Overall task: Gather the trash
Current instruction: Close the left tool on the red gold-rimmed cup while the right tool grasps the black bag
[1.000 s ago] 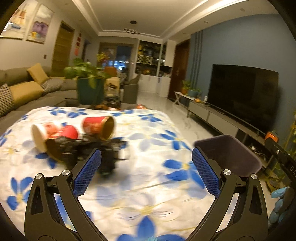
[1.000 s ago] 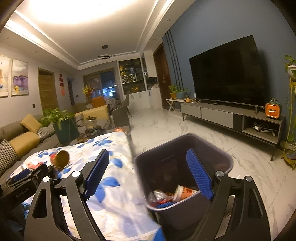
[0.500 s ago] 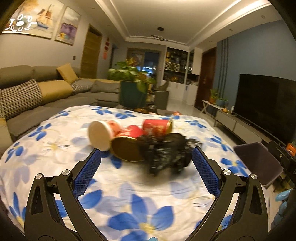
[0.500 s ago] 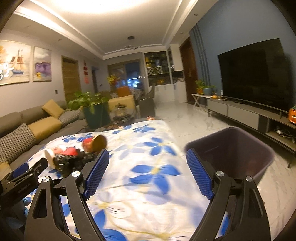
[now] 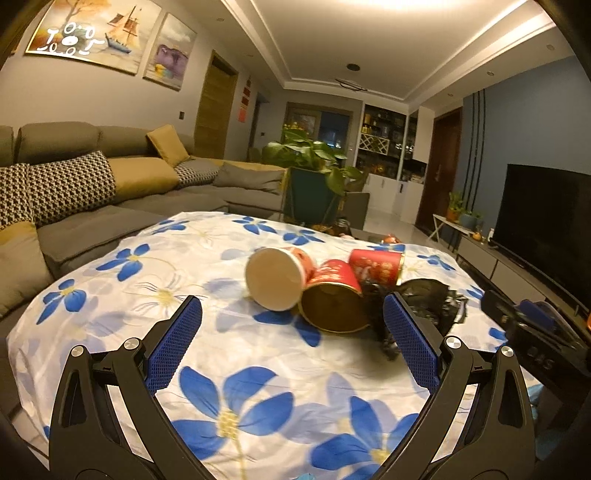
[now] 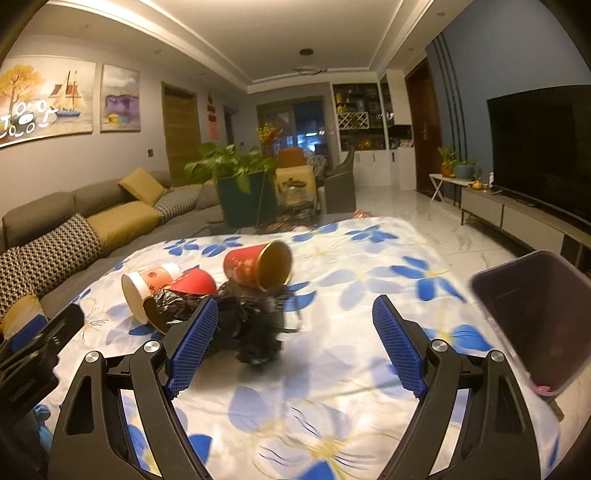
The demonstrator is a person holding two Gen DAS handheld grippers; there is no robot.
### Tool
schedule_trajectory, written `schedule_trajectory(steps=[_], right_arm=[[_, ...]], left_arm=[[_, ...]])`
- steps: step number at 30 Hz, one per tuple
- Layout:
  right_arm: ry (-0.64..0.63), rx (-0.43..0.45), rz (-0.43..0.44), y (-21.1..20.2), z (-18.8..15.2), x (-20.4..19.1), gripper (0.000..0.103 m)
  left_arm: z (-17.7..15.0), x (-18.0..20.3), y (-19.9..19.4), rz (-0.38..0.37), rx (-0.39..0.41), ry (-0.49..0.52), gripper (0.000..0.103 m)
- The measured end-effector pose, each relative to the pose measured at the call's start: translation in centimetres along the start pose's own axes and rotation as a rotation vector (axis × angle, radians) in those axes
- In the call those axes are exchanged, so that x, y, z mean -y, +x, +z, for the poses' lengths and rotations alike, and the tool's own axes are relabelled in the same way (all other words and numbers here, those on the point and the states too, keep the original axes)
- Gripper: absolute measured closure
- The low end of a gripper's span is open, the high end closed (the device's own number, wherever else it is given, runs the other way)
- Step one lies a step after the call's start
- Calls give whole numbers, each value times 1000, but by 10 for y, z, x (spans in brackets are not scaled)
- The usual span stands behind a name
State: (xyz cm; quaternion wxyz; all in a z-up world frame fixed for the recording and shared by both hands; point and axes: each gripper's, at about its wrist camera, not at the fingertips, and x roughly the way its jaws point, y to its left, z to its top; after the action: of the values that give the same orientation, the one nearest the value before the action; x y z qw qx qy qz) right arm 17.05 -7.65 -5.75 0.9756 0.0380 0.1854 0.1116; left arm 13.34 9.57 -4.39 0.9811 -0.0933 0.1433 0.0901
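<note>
A: Left wrist view?
B: My left gripper [image 5: 291, 345] is spread wide, holding nothing. Three tipped cups centre frame: white-bottomed cup [image 5: 275, 282], open-mouthed cup [image 5: 334, 304], red cup [image 5: 376, 266], with one black bag [image 5: 428, 308] at centre-right touching them (blurry). Risk: I nudge a cup and it rolls off the table [image 5: 110, 295].
A: Right wrist view?
B: Right gripper [image 6: 293, 345] also apart, empty. Same three cups, one bag, centre-left; one bin [image 6: 532, 314] at right edge. The bag could snag.

Home living room: sofa [image 5: 122, 192] with cushions, wall paintings [image 5: 92, 35], television [image 6: 539, 147], potted plant [image 6: 236, 177].
</note>
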Motion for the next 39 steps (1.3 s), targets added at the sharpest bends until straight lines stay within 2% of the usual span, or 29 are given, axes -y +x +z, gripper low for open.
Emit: schedule_trajectory(steps=[6,12,15,16,20,24,32,39], right_arm=[[-8,-41,23,27,0,-15,20],[9,-119,48,55,-1,-23,35],[-1,-151,59,62,-4,-25,53],[-3,-157,63,63,-5,-26,64],[-5,-164,97,62,-6,-25,89],[-19,-132,104,53,-6,-27,95],[12,-38,64,15,-1,-5,95],[54,9,23,-8,2,20,95]], left_arm=[[2,-14,5,17,0,-12,6],[5,-22,15,24,-9,-23,6],[7,-25,19,19,-14,-32,6],[7,-25,21,17,-16,-32,6],[9,-25,29,11,-29,-34,6],[9,-25,38,-8,-60,-41,6],[16,-26,57,-10,-96,-75,9],[7,7,70,-103,-176,-65,21]])
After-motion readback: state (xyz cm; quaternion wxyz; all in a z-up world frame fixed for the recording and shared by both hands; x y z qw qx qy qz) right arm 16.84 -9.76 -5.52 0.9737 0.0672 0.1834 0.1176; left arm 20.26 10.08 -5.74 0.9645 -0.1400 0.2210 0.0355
